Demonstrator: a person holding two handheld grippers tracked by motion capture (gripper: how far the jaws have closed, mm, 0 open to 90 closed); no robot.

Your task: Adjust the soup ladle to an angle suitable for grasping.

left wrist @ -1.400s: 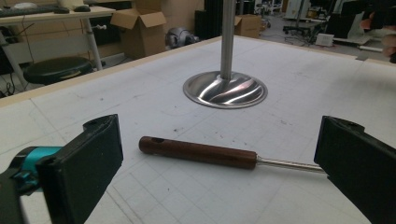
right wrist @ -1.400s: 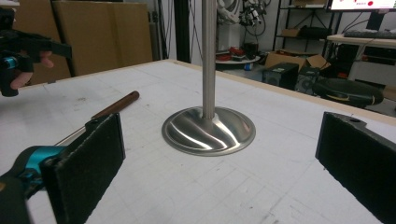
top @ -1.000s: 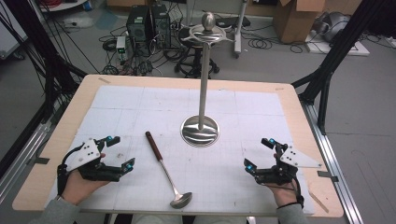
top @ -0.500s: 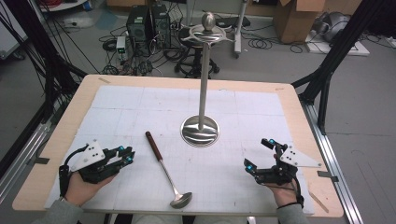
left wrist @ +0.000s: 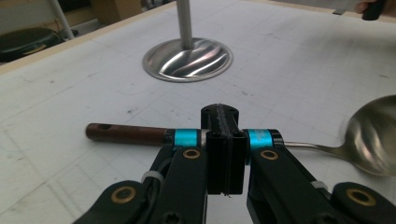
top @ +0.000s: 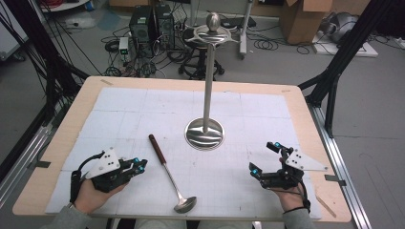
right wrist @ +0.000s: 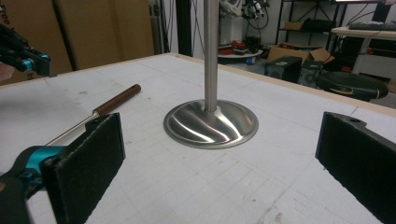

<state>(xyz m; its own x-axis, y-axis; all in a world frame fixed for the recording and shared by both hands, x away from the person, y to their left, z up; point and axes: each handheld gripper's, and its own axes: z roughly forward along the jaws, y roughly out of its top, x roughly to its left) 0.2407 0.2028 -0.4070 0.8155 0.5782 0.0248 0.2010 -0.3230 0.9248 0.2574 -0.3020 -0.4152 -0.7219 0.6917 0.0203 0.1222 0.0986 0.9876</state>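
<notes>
The left gripper (top: 138, 165) has edged toward the ladle (top: 168, 177) since a second ago, and its jaws have just closed empty, pad to pad. The ladle lies untouched on the bench (top: 296, 109), so no grasp yet. The right gripper (top: 263, 159) waits wide open.

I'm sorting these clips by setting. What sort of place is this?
Most likely a lab or workshop: a computer tower amid loose cables on the floor, cardboard boxes behind, and a work table framed by black struts.
</notes>
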